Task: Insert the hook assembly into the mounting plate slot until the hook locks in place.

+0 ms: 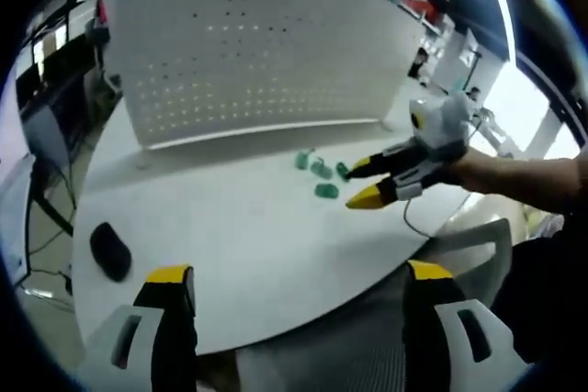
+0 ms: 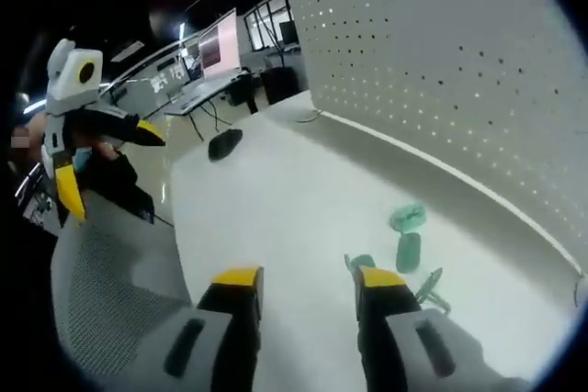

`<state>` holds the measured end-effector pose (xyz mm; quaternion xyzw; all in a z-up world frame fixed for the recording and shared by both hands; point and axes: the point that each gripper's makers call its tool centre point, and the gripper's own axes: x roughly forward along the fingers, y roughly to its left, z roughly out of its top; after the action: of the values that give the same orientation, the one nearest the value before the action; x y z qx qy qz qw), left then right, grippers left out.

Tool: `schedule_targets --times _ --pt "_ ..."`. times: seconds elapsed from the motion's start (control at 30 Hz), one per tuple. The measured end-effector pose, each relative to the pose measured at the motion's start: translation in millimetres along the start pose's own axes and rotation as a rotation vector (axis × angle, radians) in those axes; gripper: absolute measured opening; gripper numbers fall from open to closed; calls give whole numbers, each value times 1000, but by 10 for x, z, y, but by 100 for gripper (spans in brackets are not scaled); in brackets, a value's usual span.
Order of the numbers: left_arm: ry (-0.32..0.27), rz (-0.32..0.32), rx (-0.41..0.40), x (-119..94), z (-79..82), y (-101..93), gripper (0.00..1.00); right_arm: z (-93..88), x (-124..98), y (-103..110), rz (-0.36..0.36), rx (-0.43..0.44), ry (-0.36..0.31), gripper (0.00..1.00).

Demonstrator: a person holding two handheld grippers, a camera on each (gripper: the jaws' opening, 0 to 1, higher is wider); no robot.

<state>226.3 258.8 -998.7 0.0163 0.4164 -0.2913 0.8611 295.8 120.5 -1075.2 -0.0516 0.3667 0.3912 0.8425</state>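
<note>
in the left gripper view the left gripper (image 1: 299, 274) rises from the bottom edge with its two yellow-tipped jaws spread wide and nothing between them. it hangs over the near rim of the white table (image 1: 230, 236), above a grey mesh chair back (image 1: 367, 337). a black computer mouse (image 1: 110, 252) lies on the table to the left of the jaws.

the right gripper (image 1: 360, 181) comes in from the right side of that view, carried by a person's hand and forearm (image 1: 524, 181) stretched across the table edge. its yellow tips point left toward the green hook pieces (image 1: 322, 173), a small cluster lying loose on the table, and the upper tip sits just beside the nearest piece. the jaws stand partly open and hold nothing.

in the right gripper view the right gripper (image 2: 301, 282) has its jaws parted with bare table between them. the green hook pieces (image 2: 407, 238) lie just ahead and to the right of the right-hand jaw, and one small piece looks to touch that jaw's tip, though contact cannot be told for sure. behind them stands the white perforated mounting plate (image 2: 441, 71), upright along the back of the table, well apart from the green parts. the left gripper (image 2: 106, 158) shows at the far left, jaws apart and empty.
</note>
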Motion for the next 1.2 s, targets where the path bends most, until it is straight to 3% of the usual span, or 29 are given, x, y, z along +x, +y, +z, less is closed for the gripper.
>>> schedule_targets --times 0.33,0.57,1.03,1.2 --pt "12 12 -15 -10 -52 65 95 -126 197 -203 -41 -47 89 34" --pt "12 12 -19 -4 -45 75 95 -204 338 -276 -33 -80 129 28" --pt "13 14 -30 0 -57 67 95 -210 342 -434 -87 -165 169 1" --pt "12 13 -28 -1 -57 52 95 -215 334 -454 -92 -132 174 0"
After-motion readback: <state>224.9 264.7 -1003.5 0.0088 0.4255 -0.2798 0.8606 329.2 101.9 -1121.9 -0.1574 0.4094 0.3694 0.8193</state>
